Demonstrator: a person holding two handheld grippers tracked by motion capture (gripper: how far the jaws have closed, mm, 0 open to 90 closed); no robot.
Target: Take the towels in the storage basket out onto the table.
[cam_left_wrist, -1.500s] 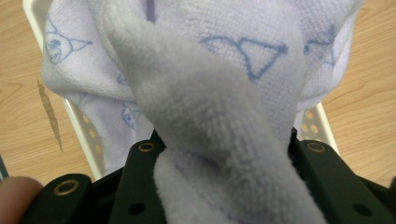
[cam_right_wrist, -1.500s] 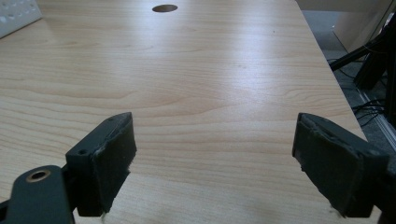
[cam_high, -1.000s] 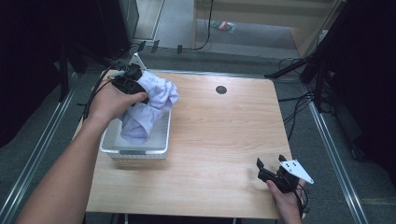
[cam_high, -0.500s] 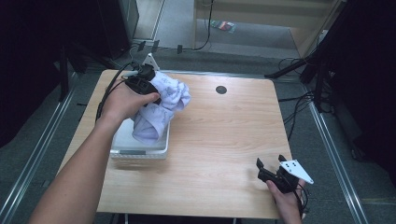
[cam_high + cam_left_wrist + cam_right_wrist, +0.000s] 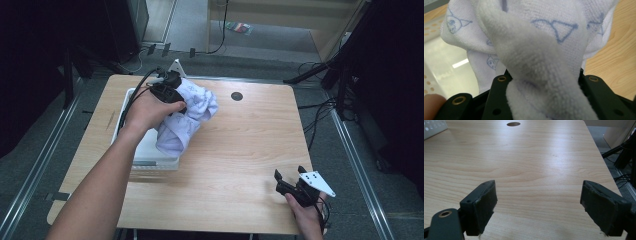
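A white towel (image 5: 192, 112) with pale blue cartoon drawings hangs bunched from my left gripper (image 5: 172, 97), which is shut on it above the right edge of a white perforated basket (image 5: 125, 107). In the left gripper view a thick fold of the towel (image 5: 541, 62) bulges up between the black jaws, with the basket's inside (image 5: 449, 65) behind at the left. My right gripper (image 5: 289, 181) rests near the table's front right corner. Its jaws stand wide open over bare wood, its pads (image 5: 486, 202) holding nothing.
The wooden table (image 5: 240, 150) has a round black cable hole (image 5: 237, 96) at the back; the hole (image 5: 513, 124) also shows far off in the right gripper view. Dark stands and cables line the floor on both sides. The basket sits at the table's left.
My left hand has carried the towel up and to the right, from inside the basket to over its right rim. The right gripper has stayed put.
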